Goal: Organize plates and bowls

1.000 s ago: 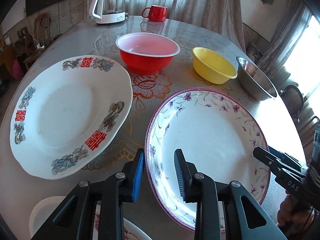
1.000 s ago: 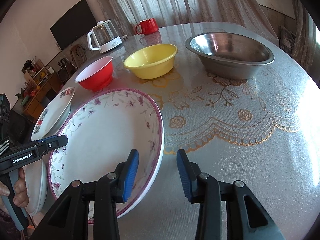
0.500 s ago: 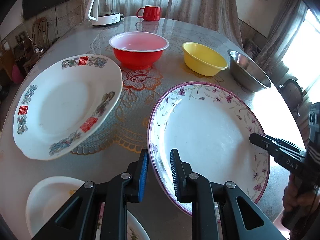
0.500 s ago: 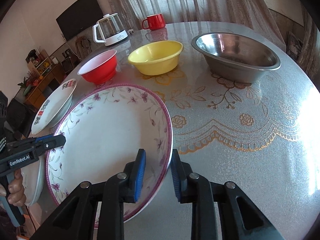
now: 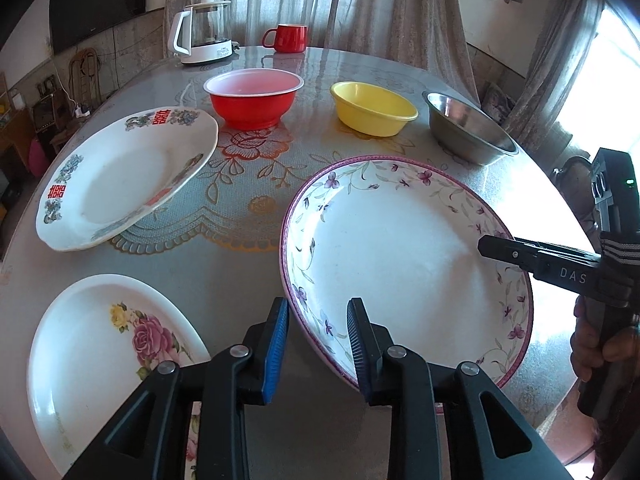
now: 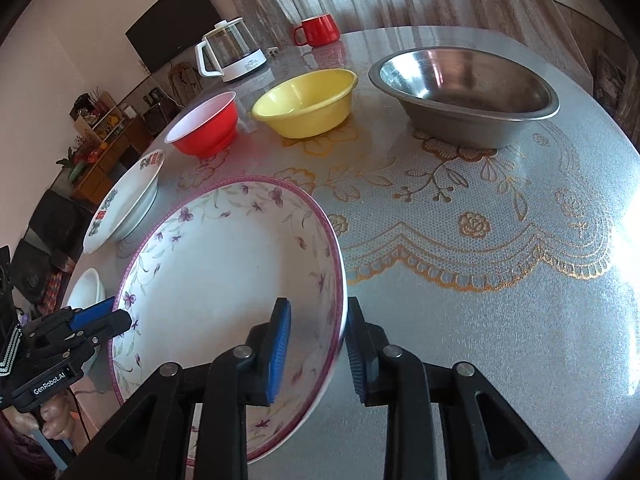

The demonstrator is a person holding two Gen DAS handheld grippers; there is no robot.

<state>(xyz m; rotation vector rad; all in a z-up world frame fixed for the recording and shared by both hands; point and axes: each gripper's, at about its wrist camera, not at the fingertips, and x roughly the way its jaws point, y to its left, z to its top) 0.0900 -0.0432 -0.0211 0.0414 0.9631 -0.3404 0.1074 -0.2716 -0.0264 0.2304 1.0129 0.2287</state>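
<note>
Both tools straddled the purple-flowered plate [image 5: 404, 256], left tool [image 5: 318, 344] and right tool [image 6: 318, 346] spread, pads off its rim, having just widened. Rose plate [image 5: 92, 344] beside; bowls beyond.

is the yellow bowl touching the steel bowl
Apart. The right wrist view shows bare table between the yellow bowl and steel bowl.

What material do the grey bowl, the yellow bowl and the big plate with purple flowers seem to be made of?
Grey bowl: metal, probably stainless steel; brushed shine, blurred reflections inside.
Yellow bowl: likely plastic; even colour, soft dull sheen, thin rim.
Purple-flower plate: glazed ceramic or porcelain, perhaps melamine; glossy white surface, printed flowers, purple rim.
</note>
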